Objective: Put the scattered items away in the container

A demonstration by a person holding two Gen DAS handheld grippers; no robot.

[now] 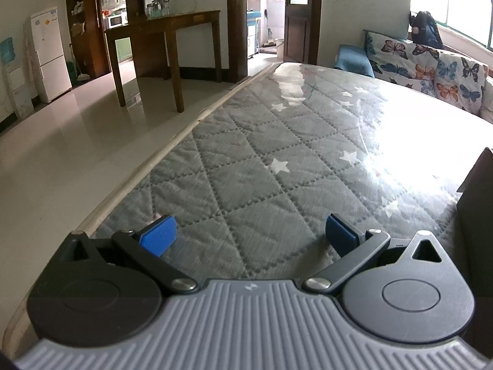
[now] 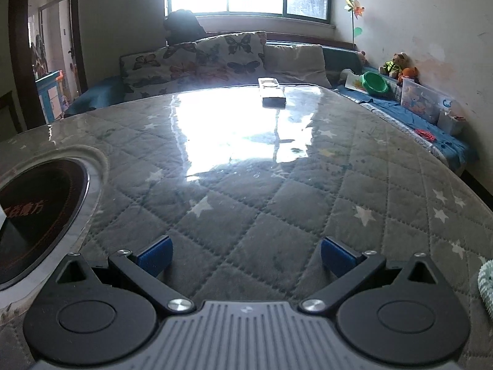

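My left gripper [image 1: 249, 236] hovers low over a grey quilted, star-patterned table cover under clear plastic [image 1: 277, 154], jaws wide apart with nothing between the blue pads. A dark box wall [image 1: 476, 215] stands at the right edge of the left wrist view. My right gripper [image 2: 245, 257] is open and empty above the same cover [image 2: 246, 185]. A remote control [image 2: 271, 91] lies at the far end of the table, well ahead of the right gripper. A pale green knitted item [image 2: 486, 283] peeks in at the right edge, beside the right finger.
A round black induction hob [image 2: 37, 212] is set into the table at left. A butterfly-print sofa cushion [image 2: 197, 61] lies beyond the table. Toys, a green bowl [image 2: 374, 83] and a clear bin [image 2: 423, 98] sit on the blue bench. A wooden side table [image 1: 163, 27] stands on the tiled floor.
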